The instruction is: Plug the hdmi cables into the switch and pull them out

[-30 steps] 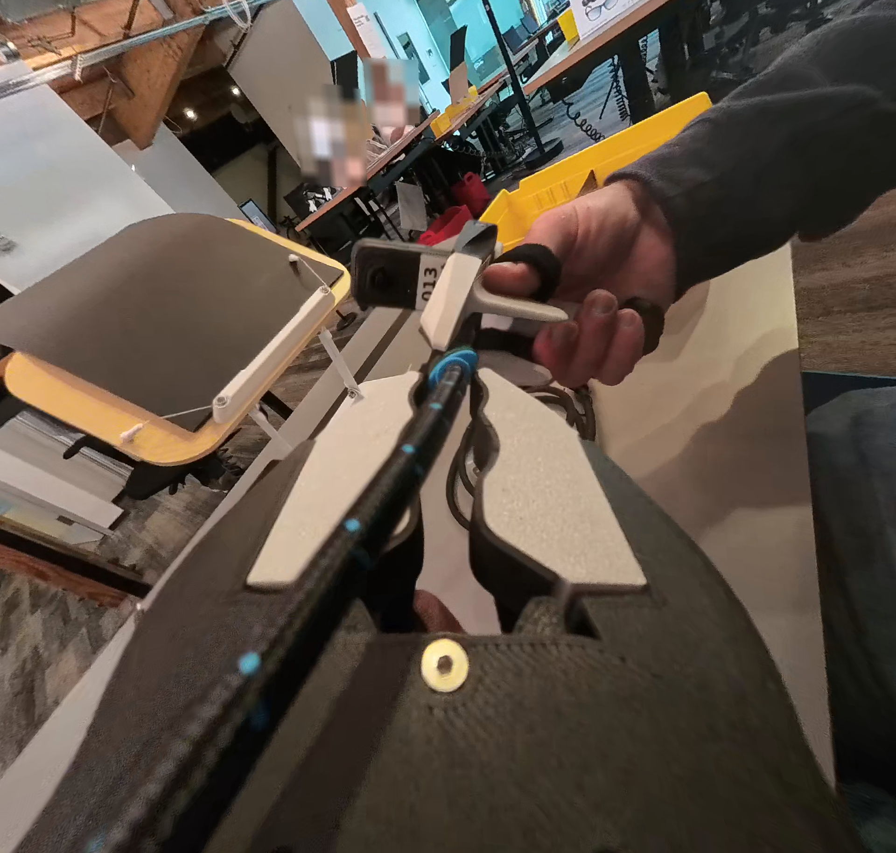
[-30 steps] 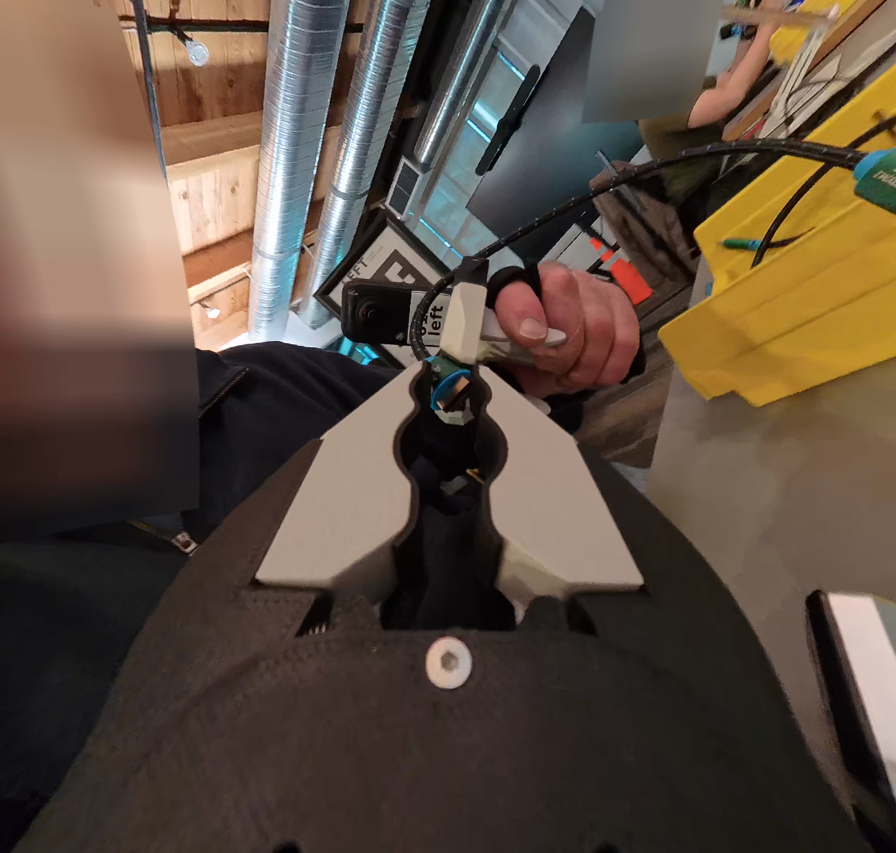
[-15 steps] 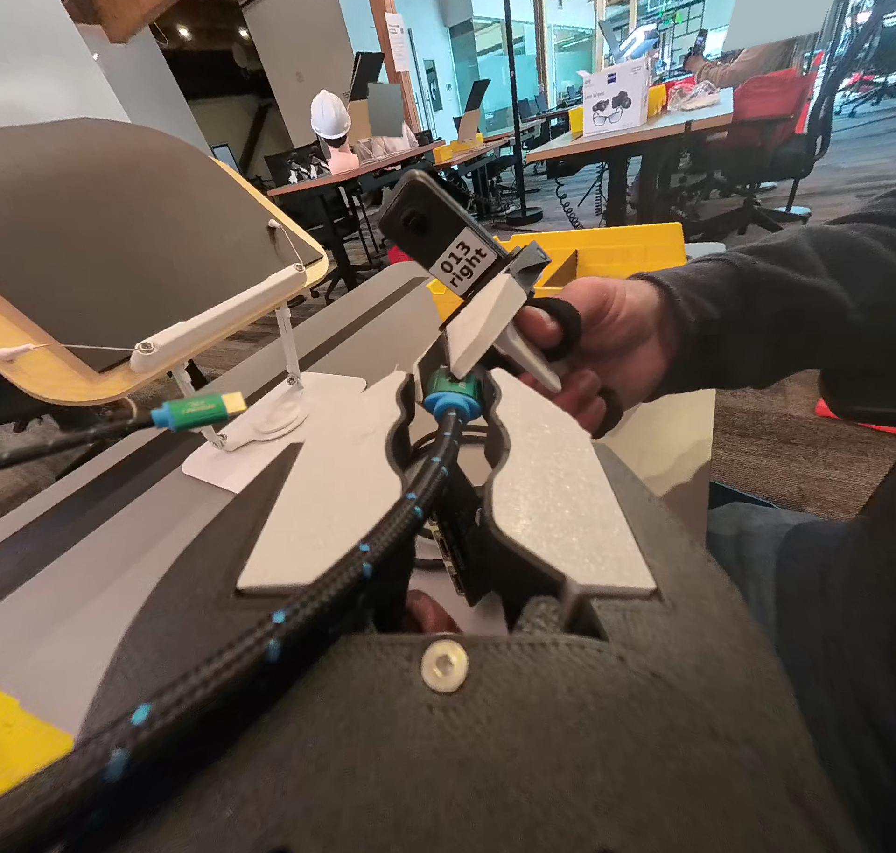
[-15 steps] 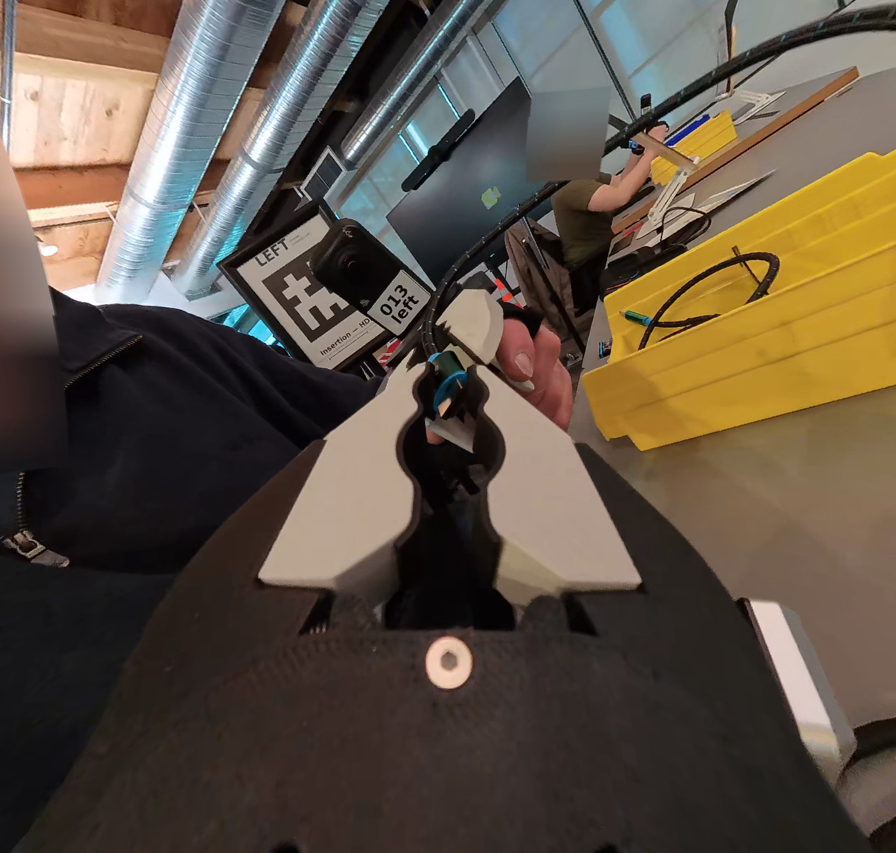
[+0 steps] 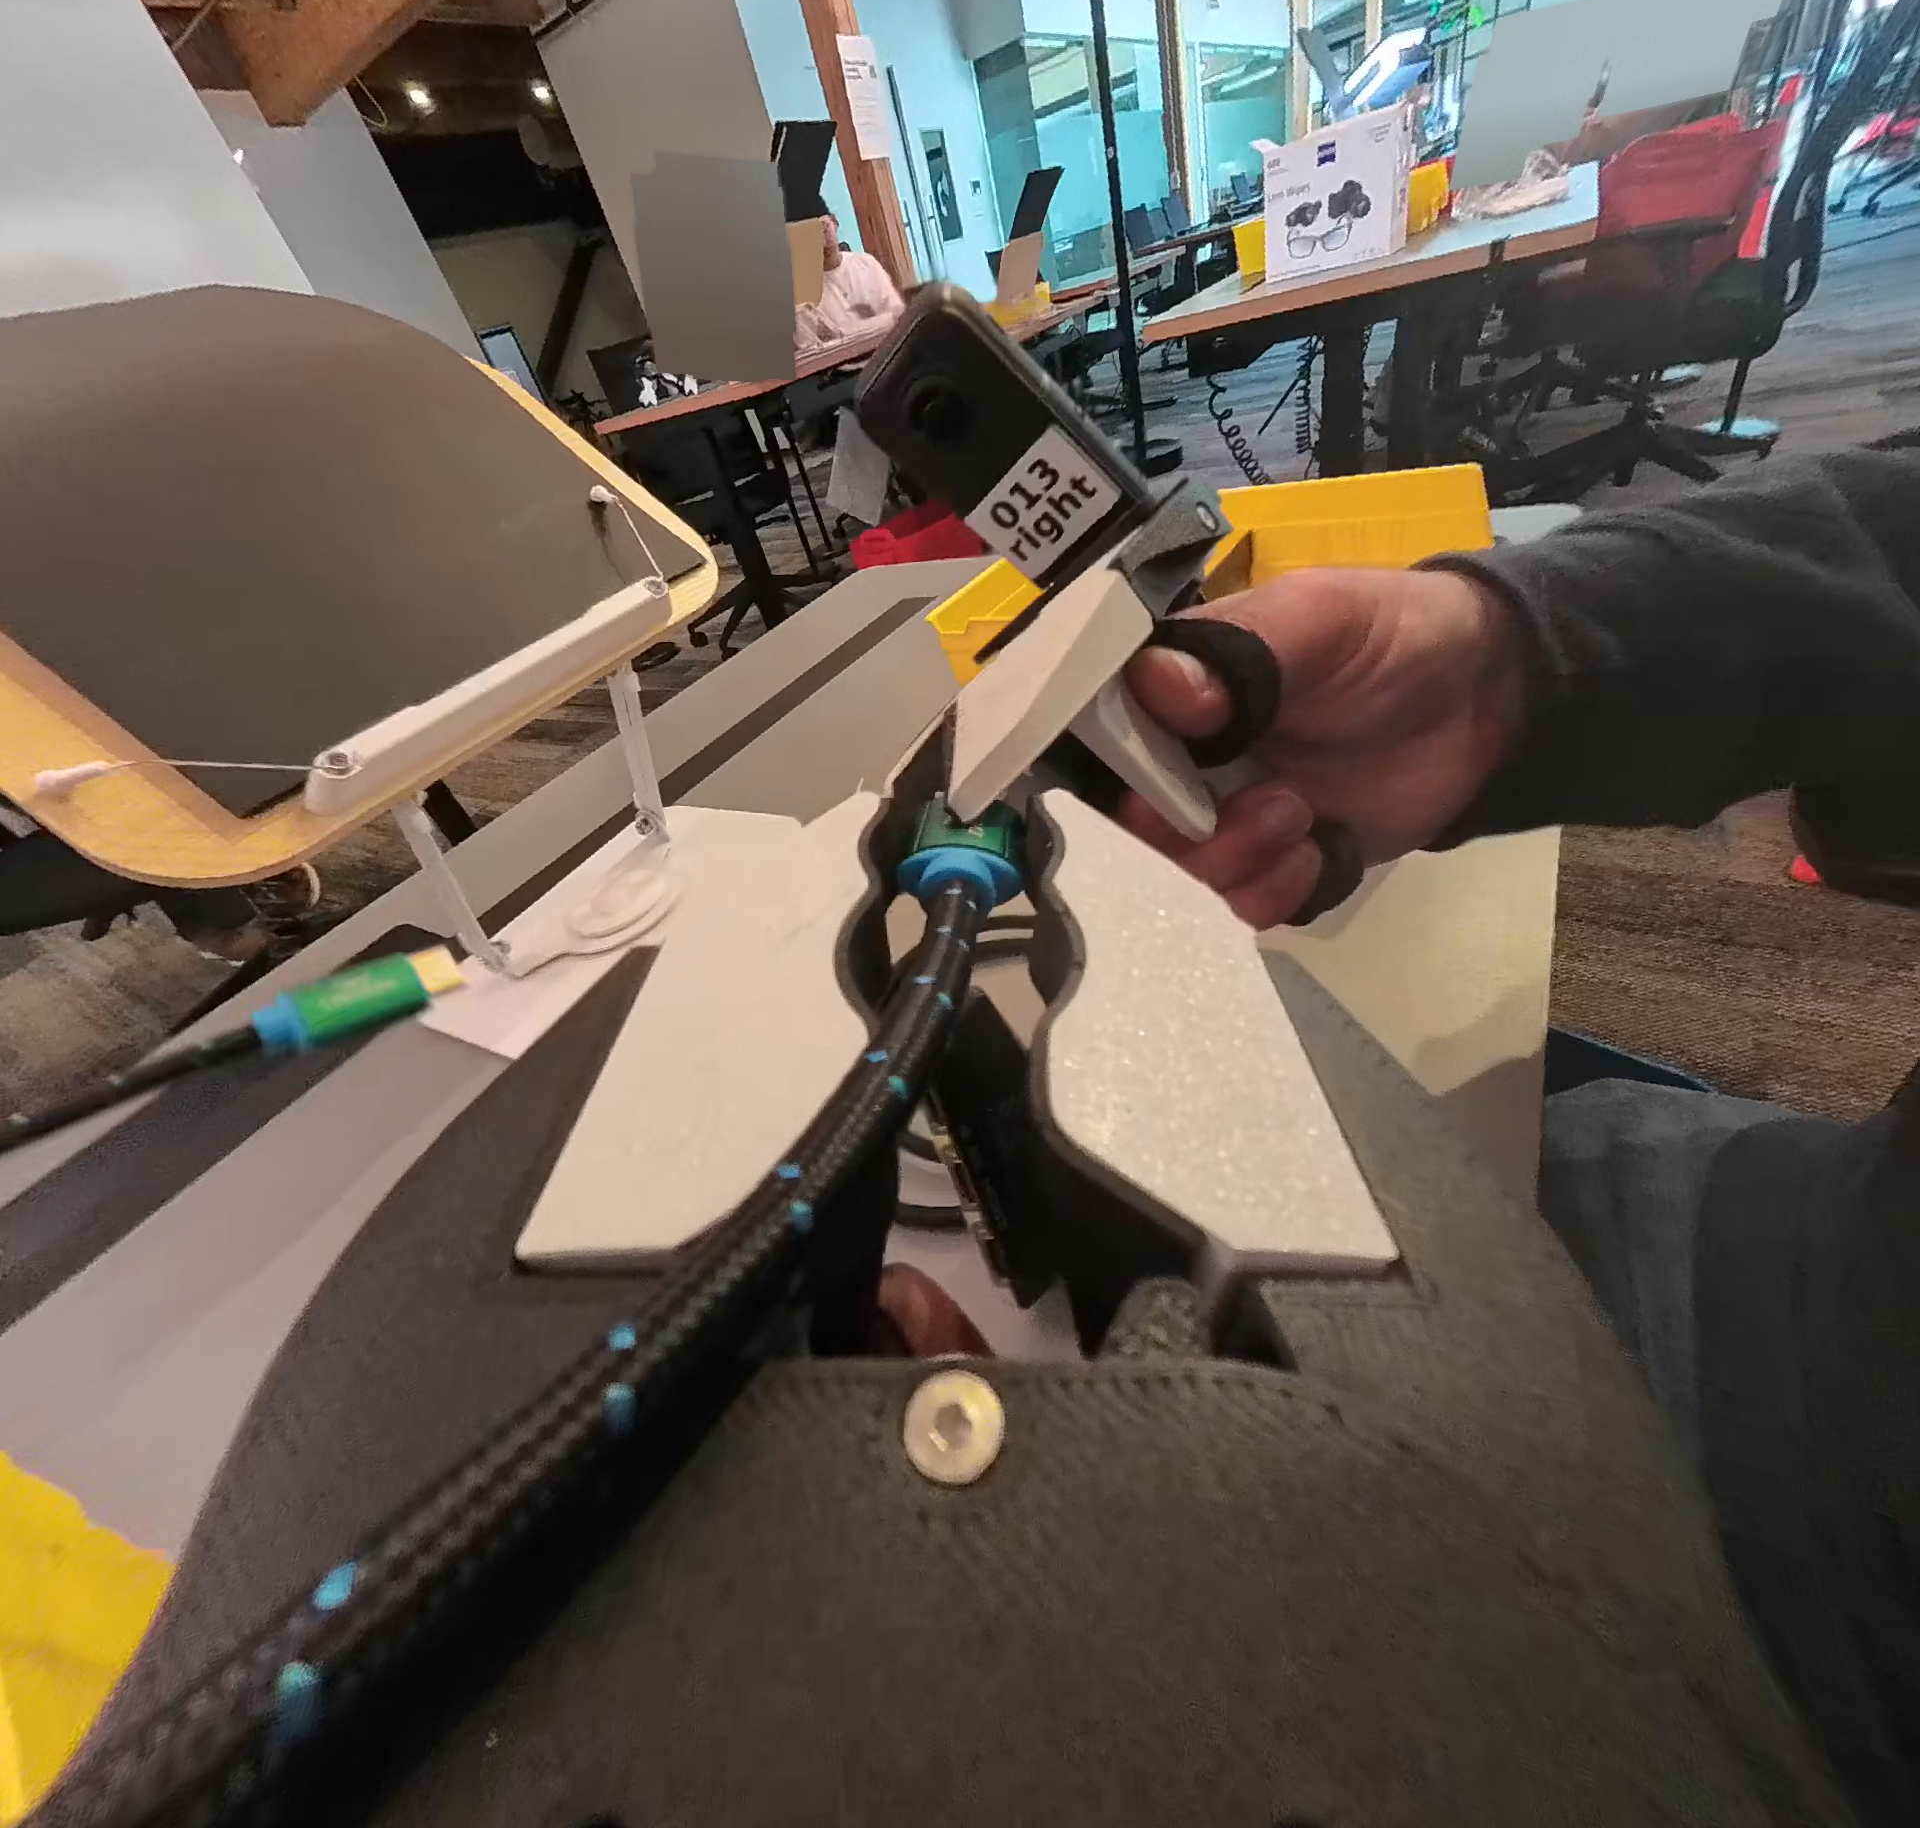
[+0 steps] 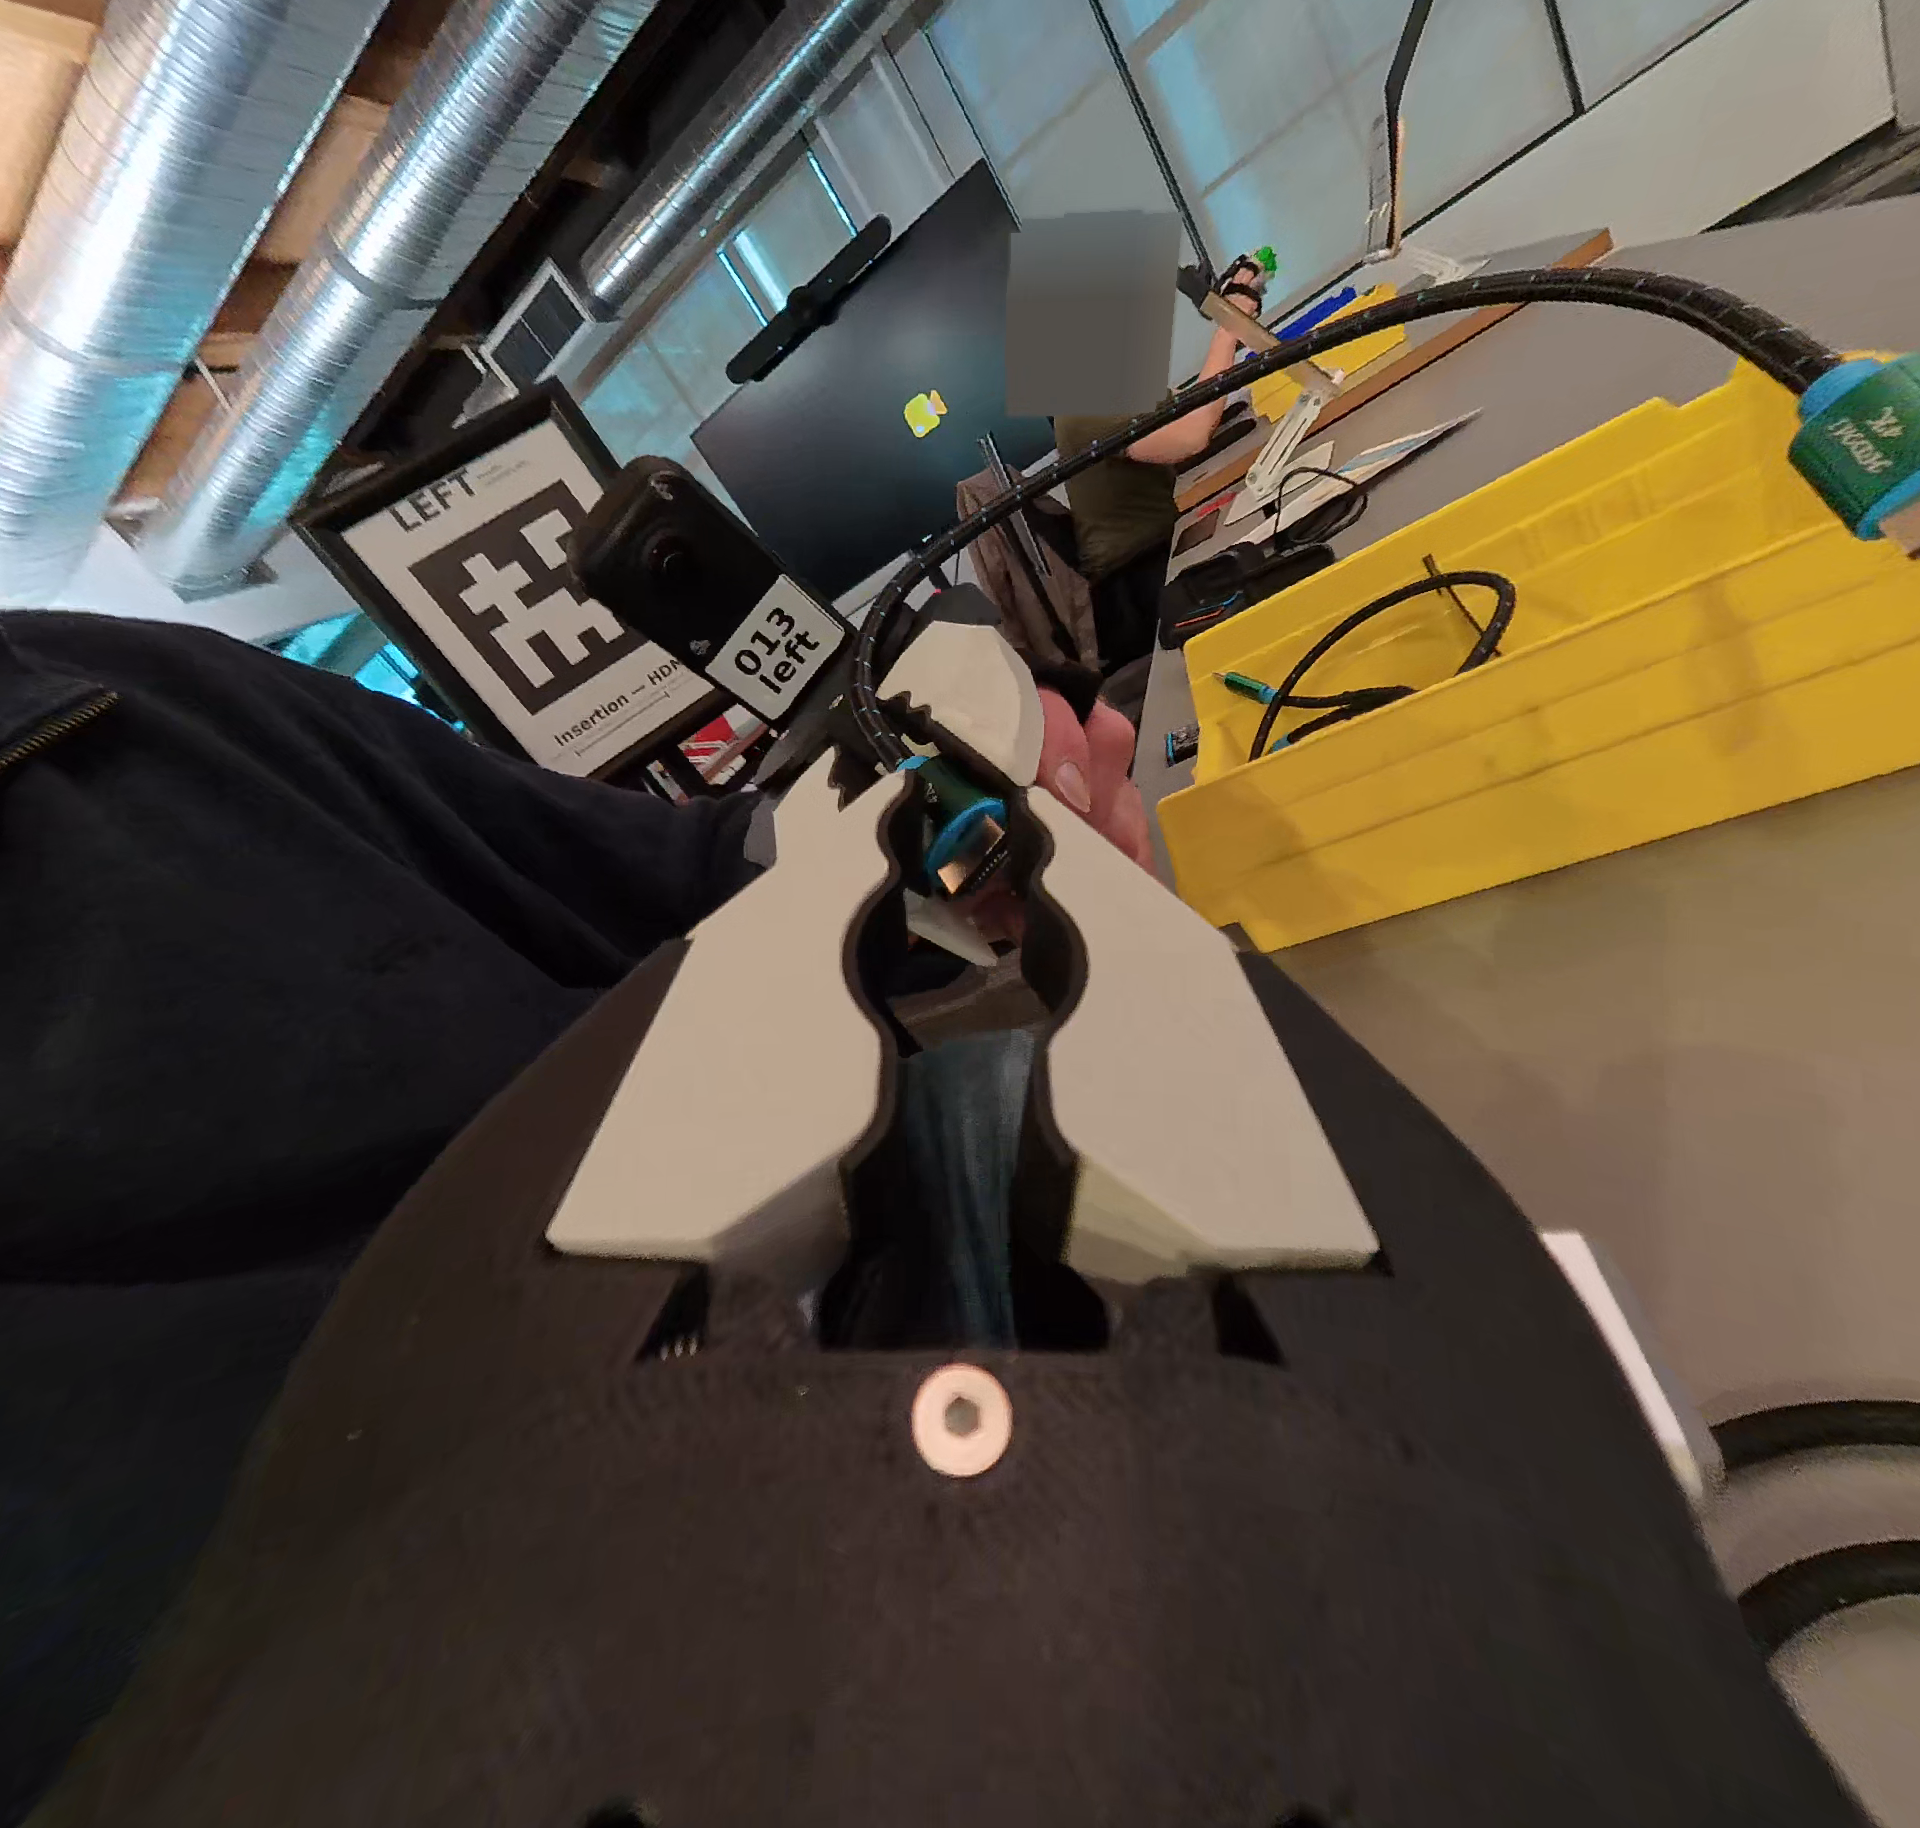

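Observation:
A green HDMI plug (image 5: 956,833) with blue collars sits between the tips of my left gripper (image 5: 961,843), which is shut on it. Its black braided cable (image 5: 727,1259) runs back over my left gripper. My right gripper (image 6: 961,822) faces the left one, with its jaws closed on either side of the same plug (image 6: 961,828), gold tip toward its camera. The cable's other green plug (image 5: 353,999) hangs free at the left, and also shows in the right wrist view (image 6: 1860,459). A black switch (image 5: 987,1144) with a row of ports shows below, between the left fingers.
A yellow bin (image 6: 1558,739) holding another black cable (image 6: 1382,656) stands on the grey table (image 6: 1558,1051). A tilted dark board (image 5: 260,552) on a white stand is at the left. A person's hand (image 5: 1351,718) holds the right gripper. The tips of both grippers are at nearly the same place.
Both grippers stayed tip to tip at the plug while swinging together from a tilted pose to a more level one. The free plug has come into view. Neither grip changed.

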Available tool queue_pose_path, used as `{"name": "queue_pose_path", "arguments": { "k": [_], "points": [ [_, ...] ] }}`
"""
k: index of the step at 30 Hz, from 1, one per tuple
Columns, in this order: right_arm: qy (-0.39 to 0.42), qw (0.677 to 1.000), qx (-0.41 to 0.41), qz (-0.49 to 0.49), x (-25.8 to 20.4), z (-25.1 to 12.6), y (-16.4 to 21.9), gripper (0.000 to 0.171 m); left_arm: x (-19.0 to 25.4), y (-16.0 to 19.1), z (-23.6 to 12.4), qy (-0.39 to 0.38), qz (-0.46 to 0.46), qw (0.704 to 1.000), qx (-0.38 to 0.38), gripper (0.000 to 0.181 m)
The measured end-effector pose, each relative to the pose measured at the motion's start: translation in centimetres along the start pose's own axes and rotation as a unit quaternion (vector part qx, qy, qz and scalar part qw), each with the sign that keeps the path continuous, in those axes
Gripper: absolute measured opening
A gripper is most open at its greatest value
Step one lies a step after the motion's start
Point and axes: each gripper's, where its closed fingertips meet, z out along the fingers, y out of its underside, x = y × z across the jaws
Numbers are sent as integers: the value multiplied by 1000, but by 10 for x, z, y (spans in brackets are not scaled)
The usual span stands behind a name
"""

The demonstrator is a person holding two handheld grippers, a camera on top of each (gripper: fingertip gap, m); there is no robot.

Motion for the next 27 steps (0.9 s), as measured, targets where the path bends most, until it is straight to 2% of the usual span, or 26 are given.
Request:
{"name": "queue_pose_path", "arguments": {
  "k": [4,9,27],
  "points": [
    [19,998,1,-53,-2,-1,-3,13,-1,-4,0,12,-51,999,6,24],
    [21,998,-2,-60,-3,-1,-3,13,0,-5,0,16,-67,998,11,24],
    [20,1000,14,16,3,-5,-4,14,0,-2,-1,-10,7,1000,-10,22]
  ]
}}
